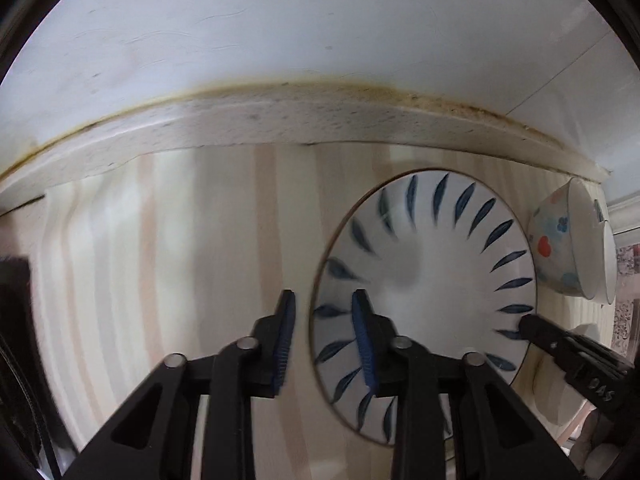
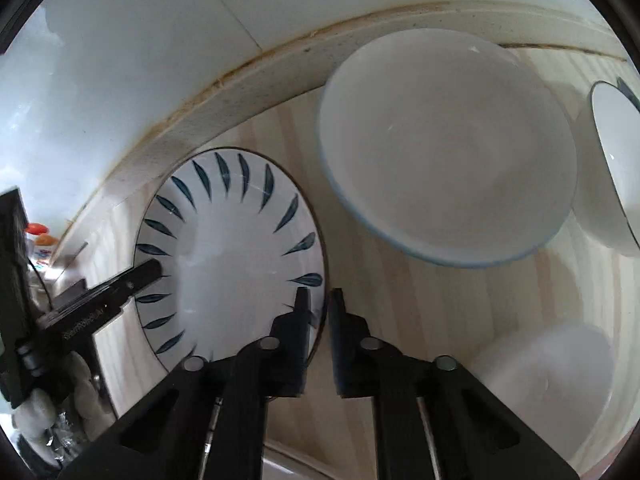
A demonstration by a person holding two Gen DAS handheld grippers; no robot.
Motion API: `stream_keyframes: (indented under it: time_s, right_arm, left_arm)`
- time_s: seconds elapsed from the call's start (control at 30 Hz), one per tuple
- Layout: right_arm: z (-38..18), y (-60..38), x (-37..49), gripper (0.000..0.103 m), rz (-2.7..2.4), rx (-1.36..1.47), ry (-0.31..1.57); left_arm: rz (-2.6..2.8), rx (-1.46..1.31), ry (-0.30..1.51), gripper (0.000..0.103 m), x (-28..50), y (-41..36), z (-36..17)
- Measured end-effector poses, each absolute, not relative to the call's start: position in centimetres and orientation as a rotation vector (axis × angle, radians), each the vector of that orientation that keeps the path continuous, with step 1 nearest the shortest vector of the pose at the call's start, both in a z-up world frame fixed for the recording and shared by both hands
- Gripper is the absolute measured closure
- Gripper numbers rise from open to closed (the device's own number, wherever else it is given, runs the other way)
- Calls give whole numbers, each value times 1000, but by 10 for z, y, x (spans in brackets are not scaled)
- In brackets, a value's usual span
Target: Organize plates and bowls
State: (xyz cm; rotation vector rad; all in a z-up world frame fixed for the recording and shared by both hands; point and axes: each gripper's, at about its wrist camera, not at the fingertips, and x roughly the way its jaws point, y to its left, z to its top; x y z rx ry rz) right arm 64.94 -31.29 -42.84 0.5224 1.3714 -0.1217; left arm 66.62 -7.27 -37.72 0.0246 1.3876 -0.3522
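Observation:
A white plate with blue leaf strokes round its rim lies on the pale striped wooden counter. My left gripper straddles the plate's left rim: one blue pad is over the plate, the other is outside it, and a strip of counter shows between pad and rim. My right gripper is closed narrowly over the opposite rim of the plate. Each gripper shows in the other view, the right gripper at the plate's edge and the left gripper at the far rim.
A speckled backsplash ledge and white wall run behind the counter. A bowl with red and blue spots sits beside the plate. A large white bowl, a dark-rimmed bowl and a blurred white dish crowd the right. Bottles stand far left.

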Motion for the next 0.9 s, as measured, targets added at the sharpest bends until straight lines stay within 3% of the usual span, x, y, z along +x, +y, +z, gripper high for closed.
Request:
stream_keyframes:
  time_s: [0.33, 0.9]
  right_arm:
    - [-419, -299, 642, 94, -105, 455, 1345]
    - [-317, -284, 562, 94, 85, 394, 1240]
  left_arm:
    - [-334, 66, 1320, 85, 644, -71, -359]
    - [-314, -27, 1210, 85, 543, -32, -262]
